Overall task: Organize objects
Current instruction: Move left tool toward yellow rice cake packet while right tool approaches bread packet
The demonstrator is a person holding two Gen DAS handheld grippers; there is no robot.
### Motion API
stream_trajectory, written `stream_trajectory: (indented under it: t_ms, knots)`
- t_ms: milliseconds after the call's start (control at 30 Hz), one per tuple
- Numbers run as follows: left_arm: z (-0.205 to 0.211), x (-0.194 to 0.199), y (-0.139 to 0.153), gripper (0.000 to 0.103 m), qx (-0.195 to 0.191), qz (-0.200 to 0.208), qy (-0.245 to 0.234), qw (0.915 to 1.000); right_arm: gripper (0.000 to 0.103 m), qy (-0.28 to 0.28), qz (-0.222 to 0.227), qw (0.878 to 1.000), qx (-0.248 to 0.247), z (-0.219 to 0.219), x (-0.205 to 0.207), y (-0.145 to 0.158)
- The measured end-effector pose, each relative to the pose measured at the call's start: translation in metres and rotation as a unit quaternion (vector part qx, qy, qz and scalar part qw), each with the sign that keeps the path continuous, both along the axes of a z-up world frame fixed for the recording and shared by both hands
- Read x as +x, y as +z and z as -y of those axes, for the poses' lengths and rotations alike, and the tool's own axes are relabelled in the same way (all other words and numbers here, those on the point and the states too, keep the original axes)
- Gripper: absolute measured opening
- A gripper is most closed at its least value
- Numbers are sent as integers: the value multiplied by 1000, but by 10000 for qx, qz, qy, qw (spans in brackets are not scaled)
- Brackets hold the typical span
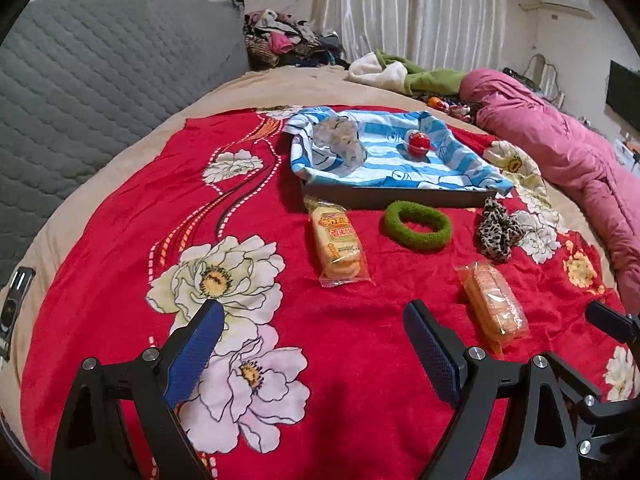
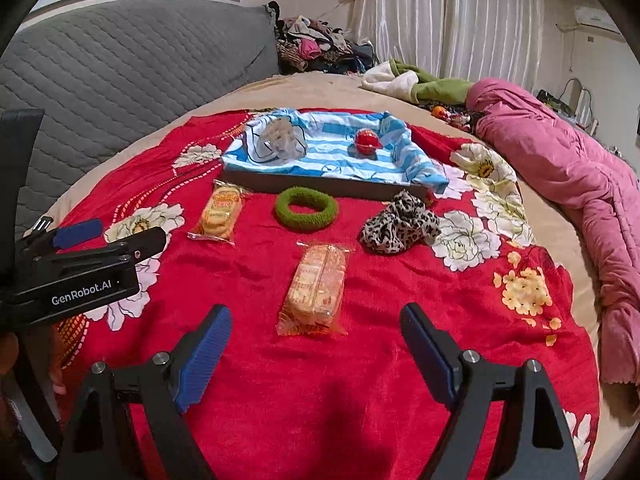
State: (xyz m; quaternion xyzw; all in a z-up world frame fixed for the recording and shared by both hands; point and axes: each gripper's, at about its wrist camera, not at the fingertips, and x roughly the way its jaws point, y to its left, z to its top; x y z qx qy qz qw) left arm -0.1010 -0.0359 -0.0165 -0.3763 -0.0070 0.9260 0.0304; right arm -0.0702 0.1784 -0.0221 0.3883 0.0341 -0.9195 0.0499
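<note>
A dark tray (image 1: 392, 197) (image 2: 320, 187) lined with a blue striped cloth stands on the red flowered blanket (image 1: 120, 240). In it lie a grey scrunchie (image 1: 340, 142) and a red ball (image 1: 418, 144). In front of the tray lie a snack pack (image 1: 338, 240) (image 2: 220, 212), a green ring scrunchie (image 1: 418, 230) (image 2: 306, 208), a leopard scrunchie (image 1: 498, 232) (image 2: 400, 224) and a second snack pack (image 1: 494, 304) (image 2: 316, 288). My left gripper (image 1: 314, 320) (image 2: 116, 236) hovers open over bare blanket. My right gripper (image 2: 316, 314) is open, with the second pack's near end showing between its fingertips, untouched.
A grey quilted headboard (image 1: 100, 80) rises at the left. A pink quilt (image 2: 580, 184) lies along the right side of the bed. A green and white blanket (image 2: 420, 80) and a clothes pile (image 2: 316, 48) sit at the back before curtains.
</note>
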Motion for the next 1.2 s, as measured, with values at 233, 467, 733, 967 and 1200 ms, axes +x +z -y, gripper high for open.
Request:
stream_trajectory:
  t_ms: [233,467,733,967,1200]
  knots:
    - [-4,-9,-10,92,-59,84,-57,9999,86,-40,101,9999,-30,-1,-6,-10]
    - [-8,-17,-19,92,-32,92,-135,9999,86,-89,171,9998,-58,-1,-14,-18]
    - [-6,-29,-27,92,46,125,-132,9998,86,-113,289,9995,-51,2,-23,-27]
    - [-7,-39,-32,92,40,176,-137,9997,86,-163,342,9993,-69,2,-29,-34]
    - [-11,-50,-37,92,35,190,-147,9997,86,-244,374,9989,-127,-1,-36,-37]
